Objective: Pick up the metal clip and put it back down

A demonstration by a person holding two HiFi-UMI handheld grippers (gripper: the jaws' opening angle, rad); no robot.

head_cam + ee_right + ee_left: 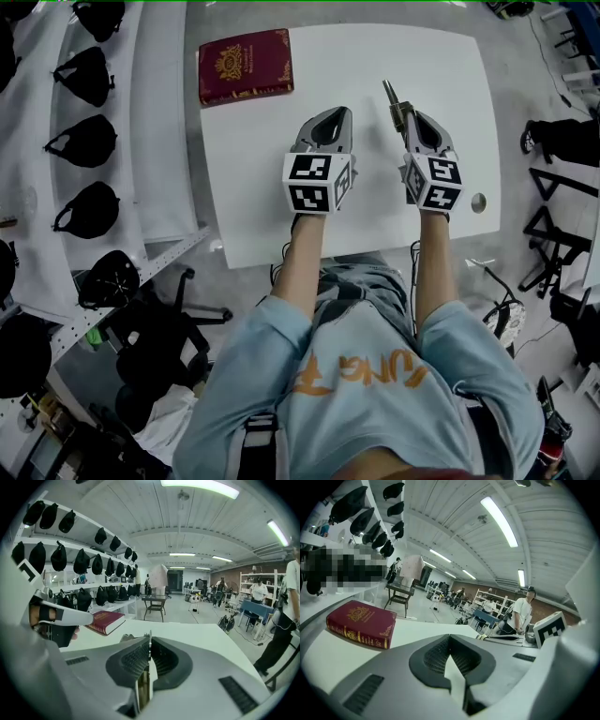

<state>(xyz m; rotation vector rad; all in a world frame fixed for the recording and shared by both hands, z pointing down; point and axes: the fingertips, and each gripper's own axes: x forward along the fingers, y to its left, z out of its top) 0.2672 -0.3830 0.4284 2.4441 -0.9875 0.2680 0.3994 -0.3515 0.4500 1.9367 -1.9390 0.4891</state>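
A thin metal clip (pixel 393 97) with a brass-coloured part sticks out forward from my right gripper (pixel 412 116), which is shut on it above the white table (pixel 272 211). In the right gripper view the clip (pixel 149 645) stands edge-on between the closed pads. My left gripper (pixel 334 114) hovers beside it to the left, shut with nothing between its jaws; its pads (pixel 440 657) meet in the left gripper view. The two grippers are side by side and apart.
A dark red book (pixel 246 66) lies at the table's far left corner, also seen as the book (pixel 361 623) ahead of the left gripper. A round grommet (pixel 478 202) sits near the right edge. Shelves with black caps (pixel 86 141) run along the left.
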